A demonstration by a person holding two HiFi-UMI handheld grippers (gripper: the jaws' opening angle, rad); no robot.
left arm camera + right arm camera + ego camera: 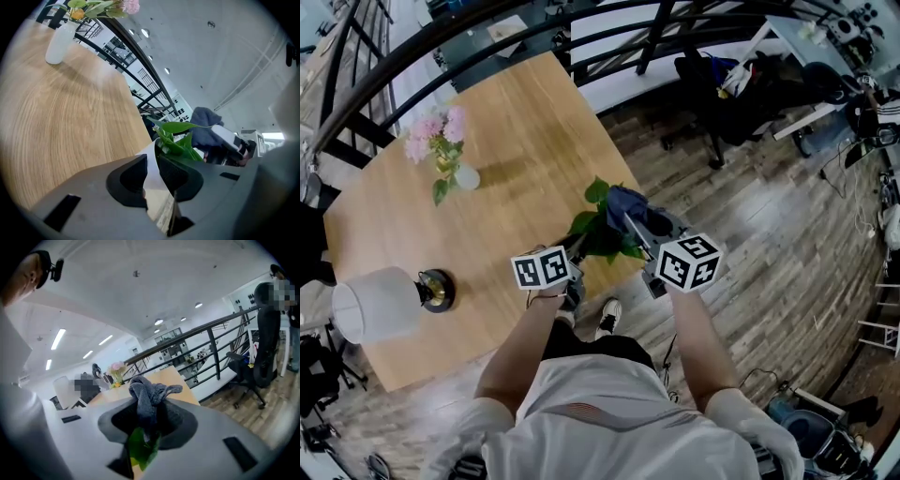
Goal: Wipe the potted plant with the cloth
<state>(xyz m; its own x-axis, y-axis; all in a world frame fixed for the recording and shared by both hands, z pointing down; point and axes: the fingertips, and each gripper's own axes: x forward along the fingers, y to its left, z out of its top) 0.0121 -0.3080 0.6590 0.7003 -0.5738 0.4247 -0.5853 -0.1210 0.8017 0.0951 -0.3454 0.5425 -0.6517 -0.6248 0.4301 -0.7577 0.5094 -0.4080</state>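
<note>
The potted plant point(602, 232) stands at the near edge of the wooden table point(506, 150); its green leaves point(178, 140) rise from a white pot point(149, 157). My left gripper point(573, 253) holds the pot from the left, with the pot's white wall between its jaws point(153, 177). My right gripper point(643, 236) comes in from the right, shut on a blue-grey cloth point(624, 202). In the right gripper view the bunched cloth point(148, 397) fills the jaws point(147, 422), and a green leaf point(140, 450) lies pressed under it.
A white vase of pink flowers point(448, 155) stands further back on the table, and a white-shaded lamp point(380, 302) at the left. A black railing point(609, 23) runs behind the table. An office chair point(722, 89) stands on the wood floor to the right.
</note>
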